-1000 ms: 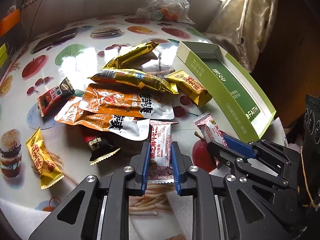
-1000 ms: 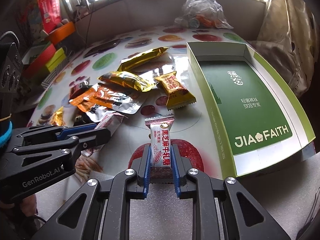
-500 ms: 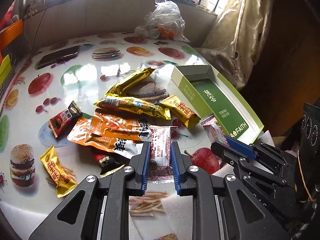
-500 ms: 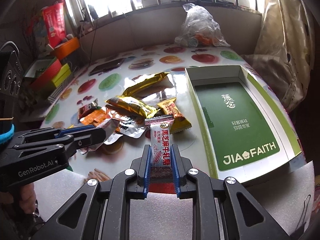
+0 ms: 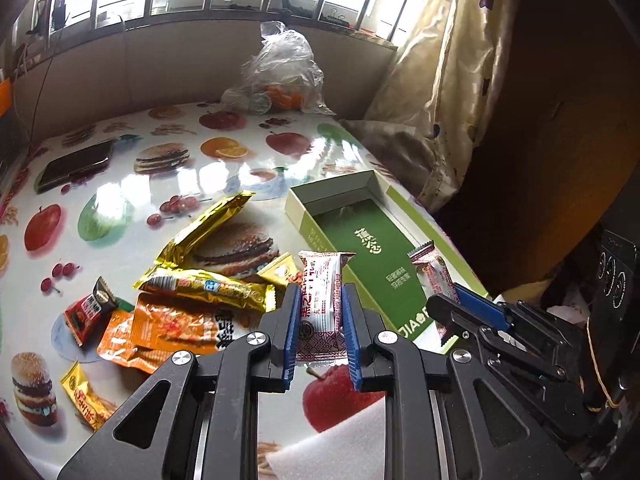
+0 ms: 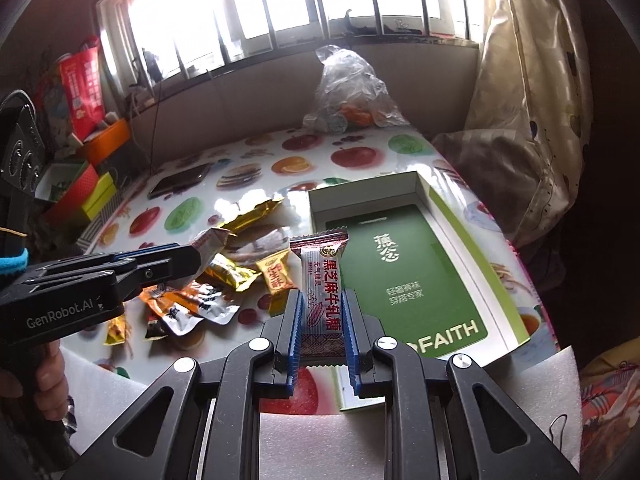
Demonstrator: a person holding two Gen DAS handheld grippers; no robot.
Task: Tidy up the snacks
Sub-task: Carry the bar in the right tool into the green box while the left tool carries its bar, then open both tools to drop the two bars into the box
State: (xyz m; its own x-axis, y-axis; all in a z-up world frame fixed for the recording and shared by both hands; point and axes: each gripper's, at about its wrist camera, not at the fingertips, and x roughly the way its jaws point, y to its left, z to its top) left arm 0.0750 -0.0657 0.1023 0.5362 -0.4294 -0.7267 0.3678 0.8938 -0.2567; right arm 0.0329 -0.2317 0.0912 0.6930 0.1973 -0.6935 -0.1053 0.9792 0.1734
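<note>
The left tool (image 5: 319,320) and the right tool (image 6: 322,326) are both closed, each one gripping a thin wrapper between its blue pads. They point downward, side by side. A hand (image 6: 48,376) holds the left handle.

I see two white-and-red candy bars (image 5: 320,304) (image 6: 322,300) raised clear of the table, each clamped between blue fingers; the green open box (image 6: 404,276) lies flat at right, gold and orange snack packets (image 5: 188,300) scattered to its left
</note>
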